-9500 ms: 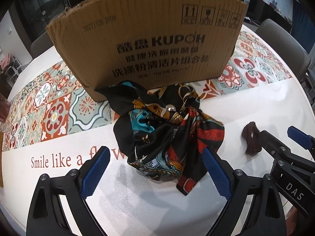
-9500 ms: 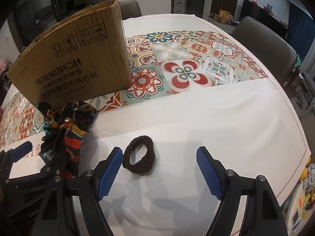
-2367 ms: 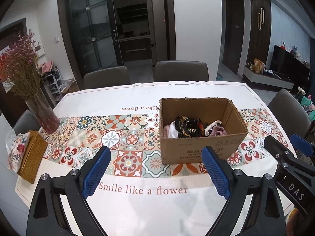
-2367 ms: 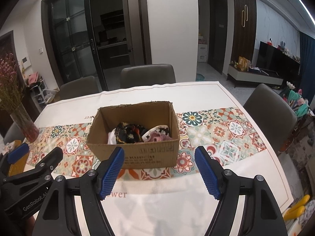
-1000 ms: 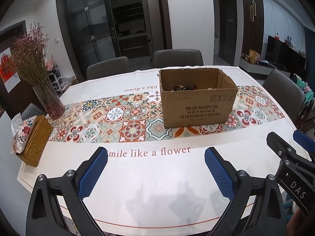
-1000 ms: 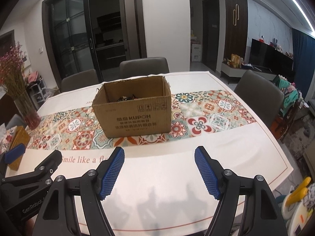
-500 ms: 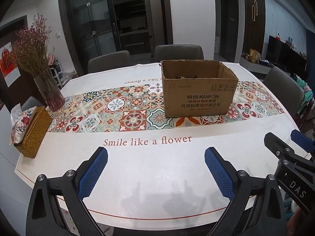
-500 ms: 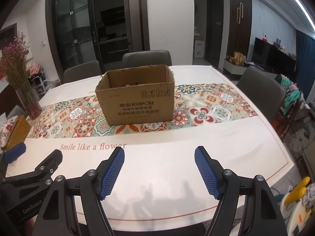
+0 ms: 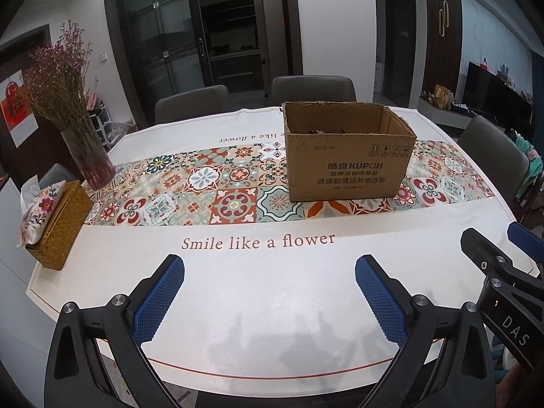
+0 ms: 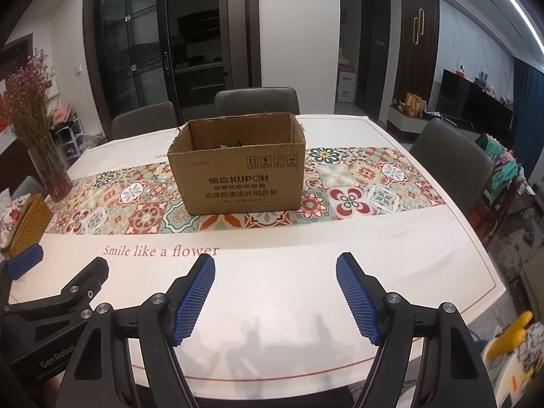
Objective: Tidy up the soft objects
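Home dining room; white tiled-pattern tablecloth table (image 9: 238, 272); grey upholstered chairs (image 10: 256, 100); dried pink flowers in glass vase (image 9: 86, 149); black television (image 10: 472, 100).

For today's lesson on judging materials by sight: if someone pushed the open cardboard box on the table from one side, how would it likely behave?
The cardboard box would probably slide rather than tip: it sits flat and looks wider than tall. Its ragged, flapless top rim suggests the walls may flex under a push near the top. It is likely light, since only a little of its contents peeks above the near rim, though most of the inside is hidden.
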